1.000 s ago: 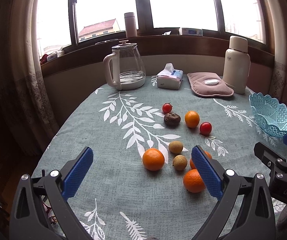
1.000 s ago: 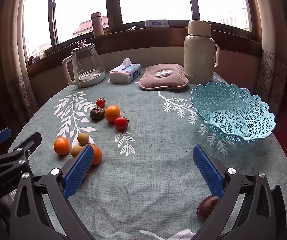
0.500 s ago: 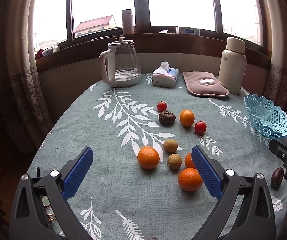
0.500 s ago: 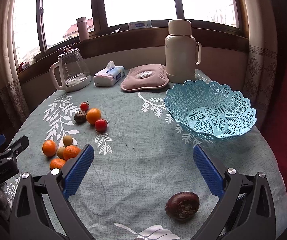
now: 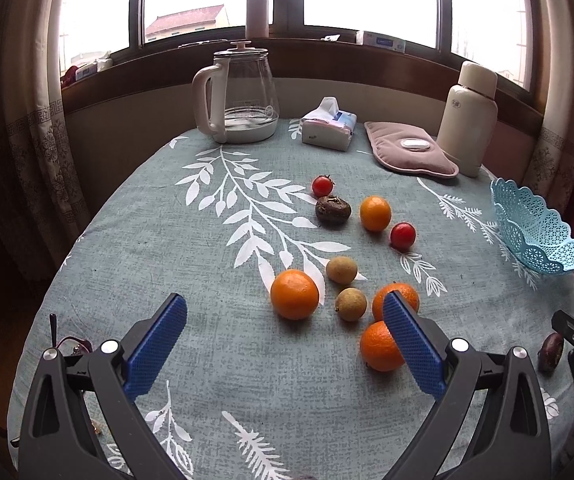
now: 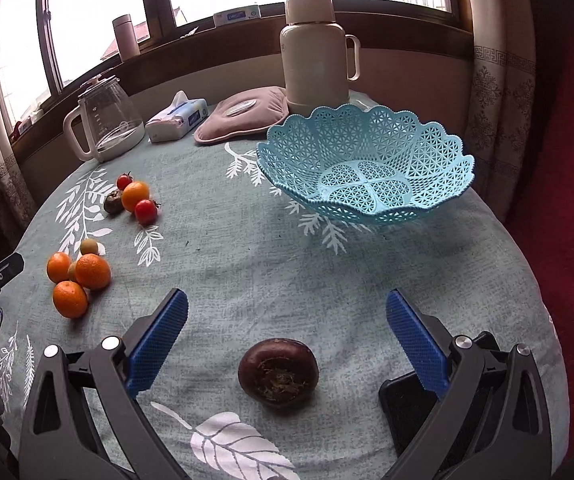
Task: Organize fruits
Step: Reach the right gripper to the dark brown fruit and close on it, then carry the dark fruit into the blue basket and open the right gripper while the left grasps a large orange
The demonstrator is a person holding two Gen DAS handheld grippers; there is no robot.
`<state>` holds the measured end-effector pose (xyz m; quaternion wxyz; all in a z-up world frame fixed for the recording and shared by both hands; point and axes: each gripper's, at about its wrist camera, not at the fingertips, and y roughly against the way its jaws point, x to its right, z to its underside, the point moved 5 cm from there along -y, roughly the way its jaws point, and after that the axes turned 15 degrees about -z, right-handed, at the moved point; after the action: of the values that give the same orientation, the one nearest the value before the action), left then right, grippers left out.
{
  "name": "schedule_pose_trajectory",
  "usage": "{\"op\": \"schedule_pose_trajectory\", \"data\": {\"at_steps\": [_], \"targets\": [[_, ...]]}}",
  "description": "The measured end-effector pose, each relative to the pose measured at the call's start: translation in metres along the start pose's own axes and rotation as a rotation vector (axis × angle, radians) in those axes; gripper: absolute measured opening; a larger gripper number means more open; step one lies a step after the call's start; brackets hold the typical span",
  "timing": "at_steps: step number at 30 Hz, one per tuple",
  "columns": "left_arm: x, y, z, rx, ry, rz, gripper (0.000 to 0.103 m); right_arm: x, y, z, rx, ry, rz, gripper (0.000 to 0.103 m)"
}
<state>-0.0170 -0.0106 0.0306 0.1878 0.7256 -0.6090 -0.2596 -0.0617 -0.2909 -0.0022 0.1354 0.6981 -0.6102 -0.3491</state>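
Two claws are in view, each with its jaws spread wide and holding nothing. Left claw (image 5: 285, 340): its wrist view shows the main fruit cluster on the worktop (image 5: 135, 248), with one orange (image 5: 294, 294) ahead between the jaws, two small brown fruits (image 5: 341, 270) at 1 o'clock of it, and two more oranges (image 5: 379, 347) partly hidden behind the right blue pad. Farther off lie a dark round fruit (image 5: 333, 210), a fourth orange (image 5: 375, 213) and two red tomatoes (image 5: 402, 236). The blue basket (image 5: 535, 232) appears only edge-on at 3 o'clock. Right claw (image 6: 287, 336): its wrist view shows the full basket (image 6: 367, 168) interior, holding no fruit, at 12 o'clock, and a dark purple-brown fruit (image 6: 278, 373) lying on the worktop between the jaws, touching neither pad. The left view shows that fruit only as a small shape at the far right edge. A black flat object (image 6: 407, 408), seen only in the right view, lies under the right pad.
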Motion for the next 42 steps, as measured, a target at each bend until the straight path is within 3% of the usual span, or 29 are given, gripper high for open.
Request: {"op": "schedule_pose_trajectory", "data": {"at_steps": [6, 8, 13, 19, 32, 42], "targets": [[0.015, 0.001, 0.008, -0.014, -0.035, 0.023, 0.098, 0.0, -0.006, 0.015, -0.053, 0.022, -0.02, 0.099], [0.018, 0.001, 0.01, -0.017, -0.043, 0.029, 0.098, -0.004, -0.007, 0.018, -0.071, 0.038, -0.023, 0.093], [0.026, 0.001, 0.014, -0.025, -0.062, 0.043, 0.098, -0.003, -0.018, 0.026, -0.138, 0.028, -0.025, 0.064], [0.03, -0.002, 0.016, -0.036, -0.071, 0.05, 0.098, -0.006, -0.017, 0.028, -0.149, 0.035, -0.03, 0.046], [0.044, -0.005, 0.021, -0.06, -0.096, 0.096, 0.096, -0.012, -0.01, 0.022, -0.125, 0.051, -0.014, 0.046], [0.06, -0.013, 0.032, -0.114, -0.13, 0.159, 0.082, -0.009, -0.004, 0.016, -0.102, 0.03, -0.021, 0.046]]}}
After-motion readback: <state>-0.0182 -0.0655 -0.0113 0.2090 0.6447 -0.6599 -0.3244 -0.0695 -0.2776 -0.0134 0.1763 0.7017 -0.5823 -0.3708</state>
